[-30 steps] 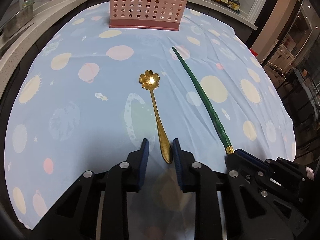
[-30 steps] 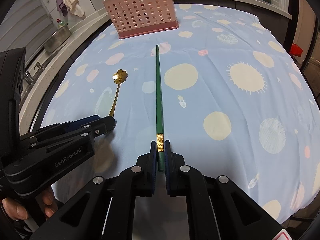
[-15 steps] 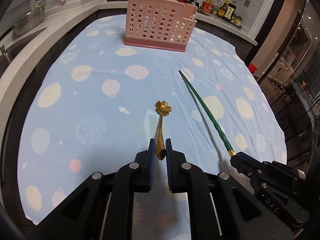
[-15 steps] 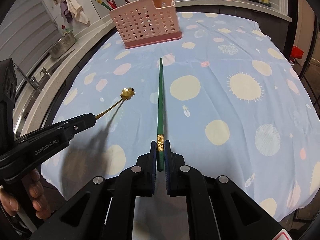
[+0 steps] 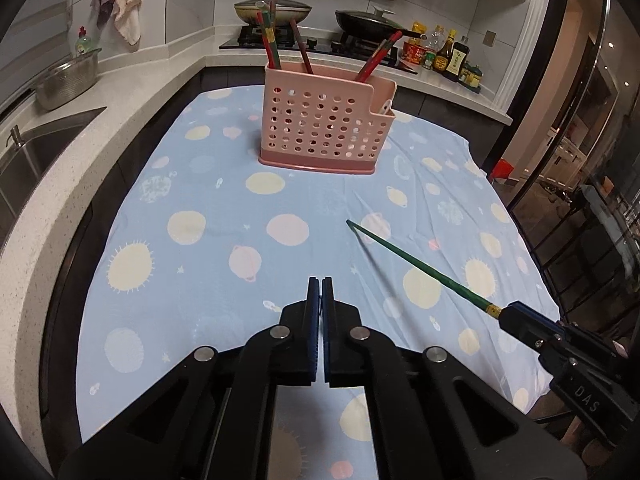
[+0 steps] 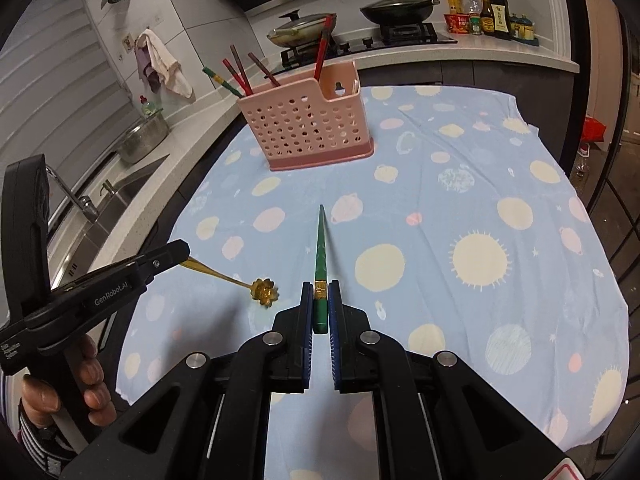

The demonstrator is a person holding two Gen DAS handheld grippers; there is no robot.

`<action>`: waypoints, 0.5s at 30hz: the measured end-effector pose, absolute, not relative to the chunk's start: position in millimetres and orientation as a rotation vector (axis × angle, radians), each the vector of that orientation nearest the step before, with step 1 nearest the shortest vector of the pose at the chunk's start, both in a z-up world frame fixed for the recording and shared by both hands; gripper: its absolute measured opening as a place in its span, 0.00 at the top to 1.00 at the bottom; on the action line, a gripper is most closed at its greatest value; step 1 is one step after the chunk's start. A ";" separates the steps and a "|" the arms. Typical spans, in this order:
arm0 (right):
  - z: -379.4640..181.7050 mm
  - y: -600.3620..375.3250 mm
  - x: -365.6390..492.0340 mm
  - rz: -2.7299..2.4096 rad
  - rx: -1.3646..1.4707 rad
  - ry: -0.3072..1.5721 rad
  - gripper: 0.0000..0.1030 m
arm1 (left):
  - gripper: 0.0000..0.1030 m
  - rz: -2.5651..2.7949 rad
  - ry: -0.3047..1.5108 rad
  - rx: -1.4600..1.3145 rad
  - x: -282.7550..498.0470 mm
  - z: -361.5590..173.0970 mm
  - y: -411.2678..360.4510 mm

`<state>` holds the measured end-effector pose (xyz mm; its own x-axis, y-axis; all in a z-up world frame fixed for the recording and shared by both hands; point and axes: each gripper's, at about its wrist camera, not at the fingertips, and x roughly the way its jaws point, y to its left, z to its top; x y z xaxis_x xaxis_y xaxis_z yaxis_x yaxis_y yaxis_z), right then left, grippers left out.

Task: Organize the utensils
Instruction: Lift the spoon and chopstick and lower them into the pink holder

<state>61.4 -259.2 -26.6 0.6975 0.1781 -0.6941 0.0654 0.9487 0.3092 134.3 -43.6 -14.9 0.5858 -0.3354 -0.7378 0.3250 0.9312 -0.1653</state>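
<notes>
My left gripper (image 5: 320, 286) is shut on the handle of a gold flower-bowl spoon (image 6: 262, 290). The spoon is hidden in the left wrist view. In the right wrist view it hangs down from the left gripper (image 6: 182, 250), above the cloth. My right gripper (image 6: 320, 296) is shut on the thick end of a green chopstick (image 6: 320, 252), held off the table and pointing forward. The chopstick also shows in the left wrist view (image 5: 416, 268). A pink perforated utensil holder (image 5: 324, 124) stands at the far middle of the table with several chopsticks in it.
A blue cloth with pale dots (image 5: 240, 240) covers the table. A sink (image 5: 36, 148) and a metal bowl (image 5: 68, 80) are on the left counter. Pans on a stove (image 6: 352, 28) and sauce bottles (image 6: 488, 12) stand behind the holder.
Both grippers have risen from the table with their utensils. The spoon has swung out of the left wrist view and now hangs down. The holder now shows in full.
</notes>
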 end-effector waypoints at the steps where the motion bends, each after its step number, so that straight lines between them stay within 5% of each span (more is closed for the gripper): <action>1: -20.6 -262.6 63.8 0.061 0.329 0.784 0.93 | 0.99 -0.385 0.852 -0.013 135.8 -10.0 -42.9; 15: 60.4 -287.5 123.9 0.064 0.339 0.577 0.93 | 0.99 -0.405 0.697 -0.018 177.2 62.5 -44.2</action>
<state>123.9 -287.5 60.4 0.8377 0.1539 -0.5240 0.0346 0.9426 0.3321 177.2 -44.2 62.5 0.6922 -0.3683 -0.6207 0.3566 0.9222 -0.1495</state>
